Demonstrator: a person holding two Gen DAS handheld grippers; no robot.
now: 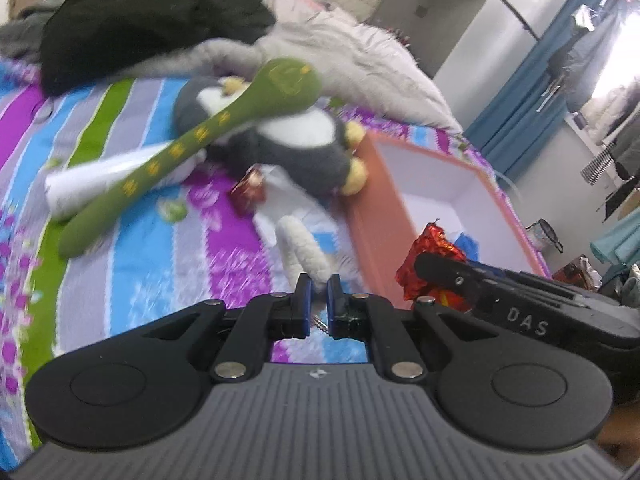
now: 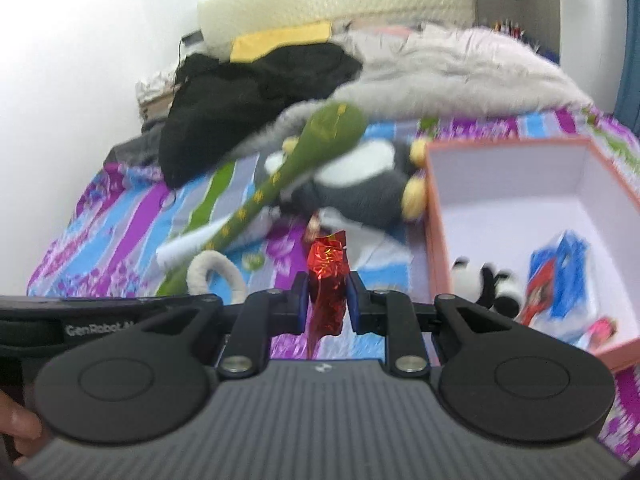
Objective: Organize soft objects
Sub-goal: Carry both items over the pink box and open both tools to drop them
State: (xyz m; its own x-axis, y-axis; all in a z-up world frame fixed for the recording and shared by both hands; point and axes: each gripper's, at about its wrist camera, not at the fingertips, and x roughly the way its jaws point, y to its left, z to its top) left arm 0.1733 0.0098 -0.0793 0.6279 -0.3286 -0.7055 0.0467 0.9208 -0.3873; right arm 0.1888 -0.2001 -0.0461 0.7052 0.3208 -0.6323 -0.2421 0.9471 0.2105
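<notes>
Left tool (image 1: pixel 318 292): blue pads nearly together, pinching the end of a white fuzzy plush loop (image 1: pixel 302 246) that stretches away over the bedspread. Seen from the right wrist, same loop (image 2: pixel 216 270) curling up beside the left tool's black arm. Right tool (image 2: pixel 328 298): jaws partly closed, clamped on a red foil-wrapped item (image 2: pixel 329 280) that stands upright between the pads, crinkled top poking above them. From the left wrist, same red foil (image 1: pixel 430 258) visible at the tip of the right tool, in front of the box's near corner.

Just beyond both tools, on a bed with a striped purple, blue and green bedspread (image 1: pixel 132 248): a long green plush snake (image 1: pixel 192 148) with yellow marks, lying diagonally, head resting over a grey-and-white plush penguin (image 1: pixel 296 144) with yellow feet. Under the snake's tail half, a white rolled item (image 1: pixel 96 178). Near the penguin, a small red-and-gold foil piece (image 1: pixel 250 190), blurred.

To the right, touching the penguin's feet, an open orange box (image 2: pixel 434 240) with white inside. In it: a small panda plush (image 2: pixel 486 282), a blue-and-red packet (image 2: pixel 556 280), and something pink at the near edge, too blurred to name.

Farther back: a black garment (image 2: pixel 256 96) heaped on a grey-white fluffy blanket (image 2: pixel 460 68), a cream pillow (image 2: pixel 340 4) against the wall.
</notes>
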